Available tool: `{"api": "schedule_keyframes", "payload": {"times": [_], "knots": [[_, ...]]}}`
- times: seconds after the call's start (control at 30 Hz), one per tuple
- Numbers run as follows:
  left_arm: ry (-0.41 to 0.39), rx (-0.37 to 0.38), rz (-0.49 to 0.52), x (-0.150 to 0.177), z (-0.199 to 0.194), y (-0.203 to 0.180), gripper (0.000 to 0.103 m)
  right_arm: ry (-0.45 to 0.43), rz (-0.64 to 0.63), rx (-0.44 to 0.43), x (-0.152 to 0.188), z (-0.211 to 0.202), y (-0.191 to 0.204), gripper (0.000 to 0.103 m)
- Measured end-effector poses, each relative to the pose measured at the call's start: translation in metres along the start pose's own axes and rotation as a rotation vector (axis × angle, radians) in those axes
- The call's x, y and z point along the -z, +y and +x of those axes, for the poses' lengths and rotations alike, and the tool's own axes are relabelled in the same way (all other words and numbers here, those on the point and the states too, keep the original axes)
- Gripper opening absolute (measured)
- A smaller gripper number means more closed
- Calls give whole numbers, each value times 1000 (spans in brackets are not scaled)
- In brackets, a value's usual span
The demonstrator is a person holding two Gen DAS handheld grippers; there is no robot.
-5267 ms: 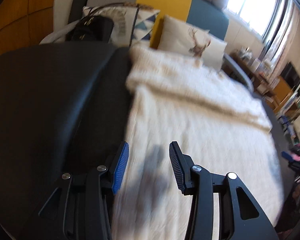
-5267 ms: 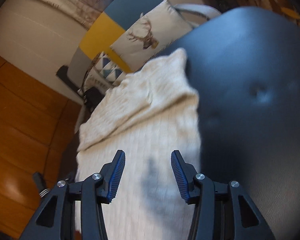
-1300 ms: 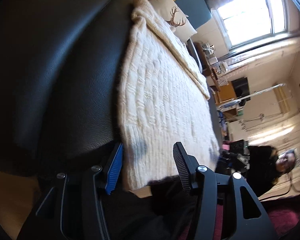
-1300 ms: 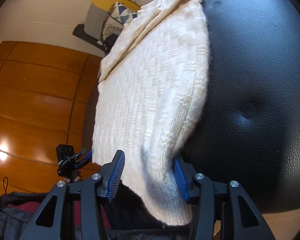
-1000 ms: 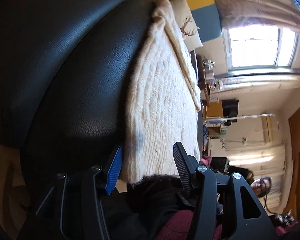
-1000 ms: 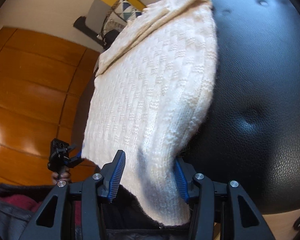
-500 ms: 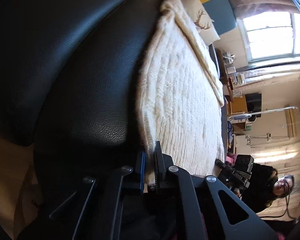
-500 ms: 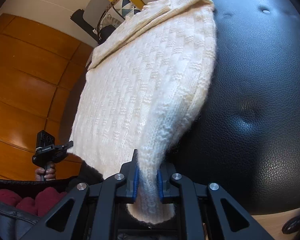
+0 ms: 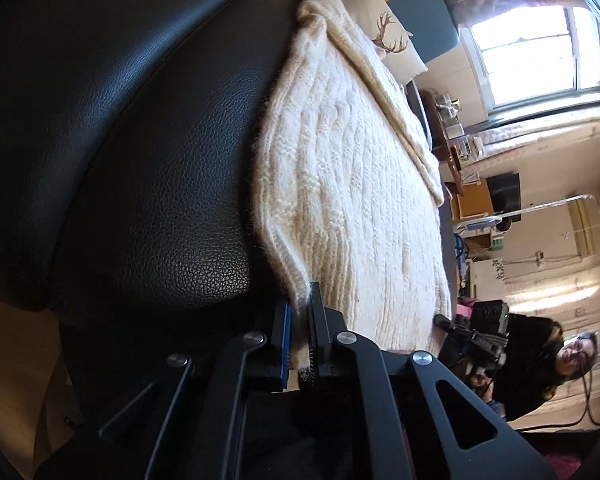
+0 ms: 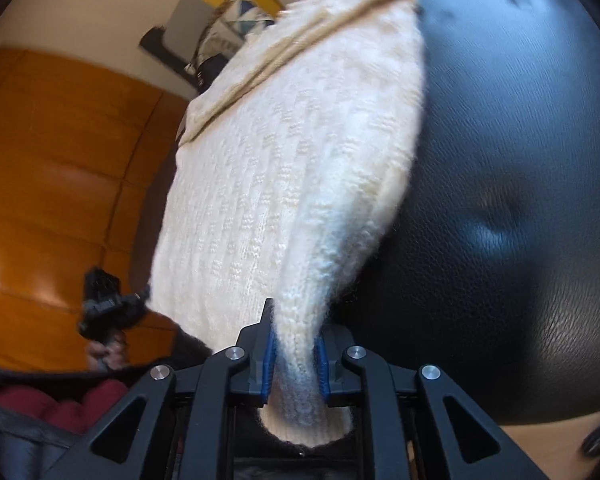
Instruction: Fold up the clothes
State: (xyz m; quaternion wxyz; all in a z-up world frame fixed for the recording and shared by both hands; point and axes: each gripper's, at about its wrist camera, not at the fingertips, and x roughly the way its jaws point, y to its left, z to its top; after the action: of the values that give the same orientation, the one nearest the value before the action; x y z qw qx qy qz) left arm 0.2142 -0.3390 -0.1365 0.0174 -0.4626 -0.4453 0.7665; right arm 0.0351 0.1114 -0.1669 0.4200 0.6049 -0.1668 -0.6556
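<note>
Sweater (image 9: 352,200), cream knit, lies flat on a black leather surface (image 9: 140,140), its hem at the near edge. Left wrist view: the left tool (image 9: 300,320) is clenched on the hem's left corner, which is raised slightly off the surface. A deer-print pillow (image 9: 384,28) sits past the far edge.

Right wrist view: the right tool (image 10: 294,354) is clenched on the right hem corner of the sweater (image 10: 292,168), with bunched knit hanging between its jaws. The surface (image 10: 520,160) extends to the right.
</note>
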Motion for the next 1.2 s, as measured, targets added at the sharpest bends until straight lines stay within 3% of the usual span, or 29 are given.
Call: {"api": "schedule_keyframes", "payload": {"times": [0.07, 0.2, 0.37, 0.67, 0.93, 1.2], "knots": [[-11, -19, 38, 1, -1, -6, 6, 23, -8, 23, -1, 0, 3, 13], [-31, -18, 140, 5, 1, -22, 5, -15, -39, 82, 0, -1, 17, 12], [-74, 79, 102, -5, -2, -21, 4, -97, -32, -9, 0, -12, 18, 12], [-178, 264, 46, -26, -16, -20, 4, -164, -8, -165, -10, -21, 28, 12], [-265, 419, 66, -75, -15, -53, 4, -239, 3, -279, -42, -27, 39, 12], [-315, 454, 149, -144, -15, -88, 4, -342, 0, -344, -107, -31, 49, 12]]}}
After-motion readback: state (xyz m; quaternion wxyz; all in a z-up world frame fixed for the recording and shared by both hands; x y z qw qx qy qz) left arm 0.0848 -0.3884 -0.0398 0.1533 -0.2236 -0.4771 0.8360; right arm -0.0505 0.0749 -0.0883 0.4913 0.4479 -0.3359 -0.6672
